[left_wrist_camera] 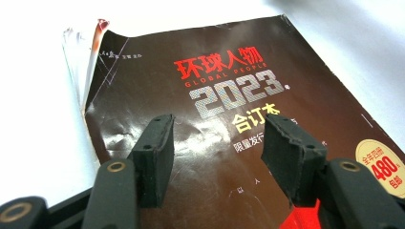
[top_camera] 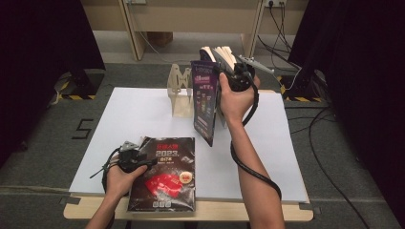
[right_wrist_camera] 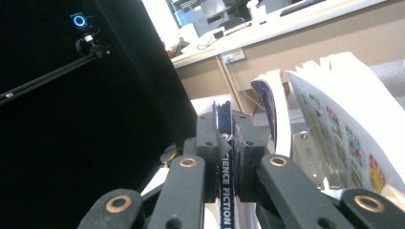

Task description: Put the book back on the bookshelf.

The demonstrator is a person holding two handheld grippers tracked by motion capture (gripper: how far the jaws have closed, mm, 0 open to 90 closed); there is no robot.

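- I had the right gripper clamped on the spine of a purple magazine, jaws pinched tight on it; the magazine hung upright above the far half of the table, just in front of the wooden rack, its pages fanning open at the top.
- My left gripper sat with its jaws apart over the near-left edge of the dark magazine, which lay flat at the table's near edge; in the left gripper view the pads stood above the cover, and I could not tell whether they touched it.
- The table carried a white sheet over a pale wooden top; grey carpet lay around it, black curtains on both sides, a wooden desk frame behind.
- Cables trailed across the floor at the right.
- The rack was partly hidden behind the hanging magazine, so I could not count its slots; the dark magazine's top-left corner was curled and worn.
- I counted two magazines, one rack, two grippers.
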